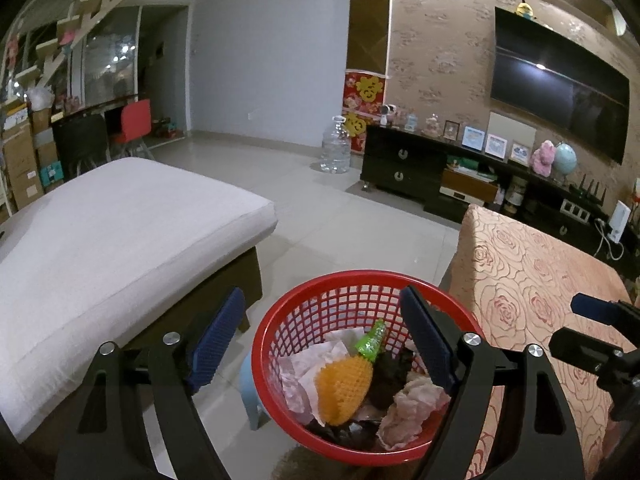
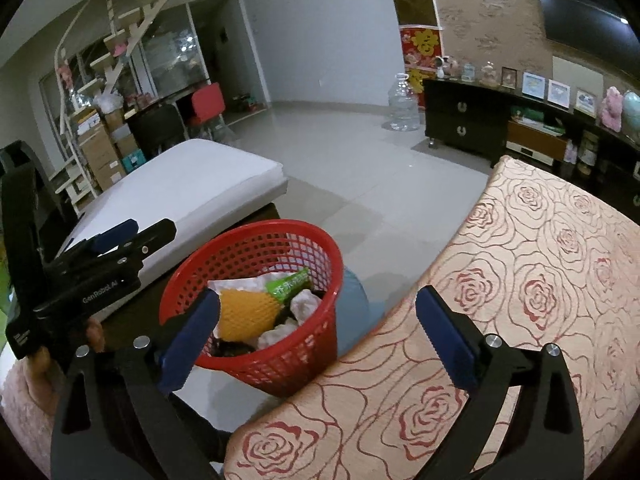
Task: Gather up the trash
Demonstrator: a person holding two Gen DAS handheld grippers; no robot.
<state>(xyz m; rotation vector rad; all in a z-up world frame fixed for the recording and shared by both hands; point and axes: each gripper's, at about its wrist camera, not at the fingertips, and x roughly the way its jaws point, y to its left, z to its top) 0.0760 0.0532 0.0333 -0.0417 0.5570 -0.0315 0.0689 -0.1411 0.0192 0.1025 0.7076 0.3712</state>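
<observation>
Trash [image 1: 344, 384] in the red basket [image 1: 280, 328] looks light and soft; grab crumpled edges. Both grippers' fingers [image 2: 448, 344] are spread wide, holding nothing.

A red plastic mesh basket [image 1: 368, 364] is sitting on the tiled floor [image 1: 344, 216], between a white cushioned bench [image 1: 120, 232] at nine o'clock and a rose-patterned cloth-covered table [image 1: 532, 280] at three. Crumpled papers [image 1: 408, 412] and an orange foam fruit net [image 1: 344, 384] are lying inside it.
</observation>
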